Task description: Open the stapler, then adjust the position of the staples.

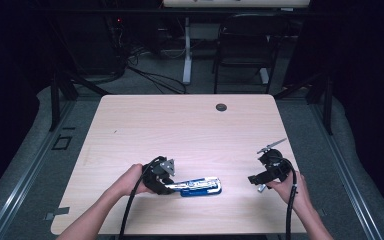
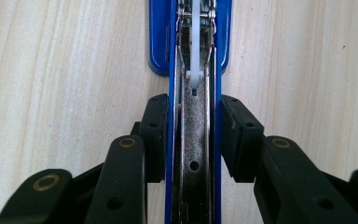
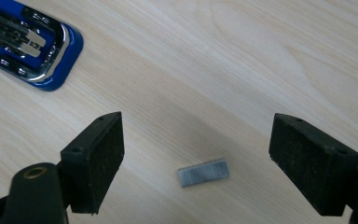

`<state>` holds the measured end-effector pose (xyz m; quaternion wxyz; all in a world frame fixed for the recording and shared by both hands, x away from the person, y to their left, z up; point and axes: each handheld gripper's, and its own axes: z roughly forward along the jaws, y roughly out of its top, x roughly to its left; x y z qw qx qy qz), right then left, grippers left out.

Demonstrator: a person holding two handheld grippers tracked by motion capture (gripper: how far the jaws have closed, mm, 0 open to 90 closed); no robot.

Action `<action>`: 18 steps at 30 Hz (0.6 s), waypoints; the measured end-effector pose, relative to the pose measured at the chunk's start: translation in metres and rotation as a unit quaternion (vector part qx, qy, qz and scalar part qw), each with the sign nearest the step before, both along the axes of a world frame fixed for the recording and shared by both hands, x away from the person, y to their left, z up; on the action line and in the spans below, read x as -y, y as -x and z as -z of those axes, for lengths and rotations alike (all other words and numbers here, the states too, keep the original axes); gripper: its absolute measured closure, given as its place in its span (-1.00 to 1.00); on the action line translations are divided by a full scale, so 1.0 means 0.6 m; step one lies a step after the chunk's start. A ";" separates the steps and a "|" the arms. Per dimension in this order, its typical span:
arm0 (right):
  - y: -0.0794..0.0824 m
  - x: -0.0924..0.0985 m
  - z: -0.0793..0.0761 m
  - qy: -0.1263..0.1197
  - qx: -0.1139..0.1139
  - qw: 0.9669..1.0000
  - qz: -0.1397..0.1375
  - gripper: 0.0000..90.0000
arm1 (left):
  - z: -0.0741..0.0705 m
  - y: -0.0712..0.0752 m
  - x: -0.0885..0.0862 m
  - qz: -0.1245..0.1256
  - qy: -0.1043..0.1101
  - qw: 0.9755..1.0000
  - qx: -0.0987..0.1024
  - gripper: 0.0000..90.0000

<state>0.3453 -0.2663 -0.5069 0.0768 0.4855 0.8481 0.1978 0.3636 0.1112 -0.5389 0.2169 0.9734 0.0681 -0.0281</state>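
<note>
One wooden table [image 1: 130, 120] carries the whole set. One blue stapler [image 1: 201, 186] lies on it, opened flat, toward the near edge of the table; it is the landmark for the places that follow. One strip of staples [image 3: 203, 172] lies on the bare wood, near the rounded end of the stapler but apart from it. One small dark round disc [image 1: 221, 107] sits far beyond the stapler, by the table's far edge. Two hand-held grippers are counted: the left gripper [image 2: 193, 140], one, at the stapler; the right gripper [image 3: 200, 158], one, over the strip. One dark chair [image 1: 245, 45] stands beyond the table.
</note>
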 end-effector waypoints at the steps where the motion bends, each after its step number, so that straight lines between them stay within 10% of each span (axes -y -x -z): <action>1: 0.001 0.004 0.000 0.000 0.001 1.000 0.003 -0.60 | 0.000 0.000 0.000 0.000 0.000 1.000 0.000 0.45; 18: -0.001 0.026 0.006 0.007 -0.020 0.999 0.031 -0.46 | 0.001 0.000 0.000 -0.001 -0.002 1.000 -0.004 0.45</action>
